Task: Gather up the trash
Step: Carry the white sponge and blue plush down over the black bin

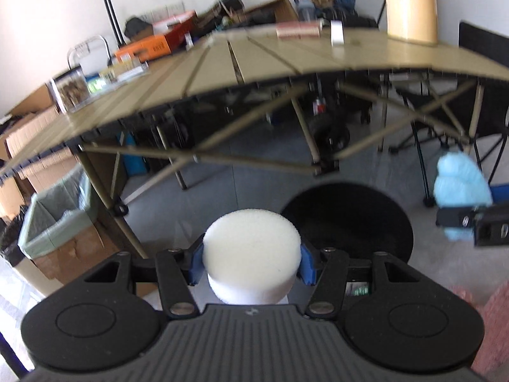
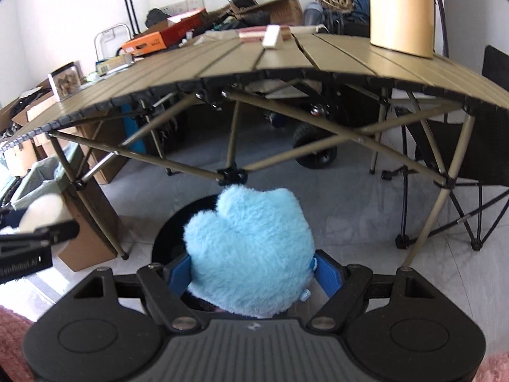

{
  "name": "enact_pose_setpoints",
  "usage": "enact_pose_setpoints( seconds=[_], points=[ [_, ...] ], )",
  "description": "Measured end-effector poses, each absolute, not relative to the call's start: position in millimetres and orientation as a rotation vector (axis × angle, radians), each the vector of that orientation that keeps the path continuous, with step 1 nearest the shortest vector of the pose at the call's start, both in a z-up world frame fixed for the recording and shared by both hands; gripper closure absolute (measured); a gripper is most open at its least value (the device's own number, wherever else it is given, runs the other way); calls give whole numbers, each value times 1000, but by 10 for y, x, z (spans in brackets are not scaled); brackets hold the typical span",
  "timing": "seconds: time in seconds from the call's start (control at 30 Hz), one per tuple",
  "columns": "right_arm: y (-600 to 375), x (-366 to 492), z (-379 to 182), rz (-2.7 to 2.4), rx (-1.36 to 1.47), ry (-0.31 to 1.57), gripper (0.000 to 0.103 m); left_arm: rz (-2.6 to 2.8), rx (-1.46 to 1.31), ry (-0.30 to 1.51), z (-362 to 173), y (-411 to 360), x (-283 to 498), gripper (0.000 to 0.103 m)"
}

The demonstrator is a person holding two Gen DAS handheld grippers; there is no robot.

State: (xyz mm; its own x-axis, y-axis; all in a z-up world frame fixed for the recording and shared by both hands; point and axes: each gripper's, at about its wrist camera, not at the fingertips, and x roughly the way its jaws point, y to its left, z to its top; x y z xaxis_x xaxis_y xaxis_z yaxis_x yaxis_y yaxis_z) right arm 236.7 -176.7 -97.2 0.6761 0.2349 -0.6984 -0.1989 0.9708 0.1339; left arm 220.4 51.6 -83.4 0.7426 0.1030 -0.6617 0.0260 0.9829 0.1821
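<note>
Two items of trash are held at once, one in each hand-held gripper. The left hand-held gripper (image 1: 251, 262) is closed on a white foam cylinder (image 1: 251, 248), gripped at its sides by the blue pads (image 1: 196, 262). The right hand-held gripper (image 2: 251, 273) is clamped, at a wider setting, on a fluffy light-blue object (image 2: 251, 254). Both are carried in front of the folding counter (image 1: 286, 54), above the floor, with a round black bin (image 1: 350, 219) seen directly beyond them. The step in hand is judged to be delivery to the bin. Each item must next be brought over the black opening and the jaws released. A lined cardboard box (image 1: 54, 219) stands at the left, unused.
</note>
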Motion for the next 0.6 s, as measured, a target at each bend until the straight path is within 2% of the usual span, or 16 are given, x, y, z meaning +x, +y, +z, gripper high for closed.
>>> enact_pose_setpoints(
  seconds=[0.6],
  points=[
    [-2230,2560,-1201,122,171,853,25,56,113,1021,-1320,523,2608,46]
  ],
)
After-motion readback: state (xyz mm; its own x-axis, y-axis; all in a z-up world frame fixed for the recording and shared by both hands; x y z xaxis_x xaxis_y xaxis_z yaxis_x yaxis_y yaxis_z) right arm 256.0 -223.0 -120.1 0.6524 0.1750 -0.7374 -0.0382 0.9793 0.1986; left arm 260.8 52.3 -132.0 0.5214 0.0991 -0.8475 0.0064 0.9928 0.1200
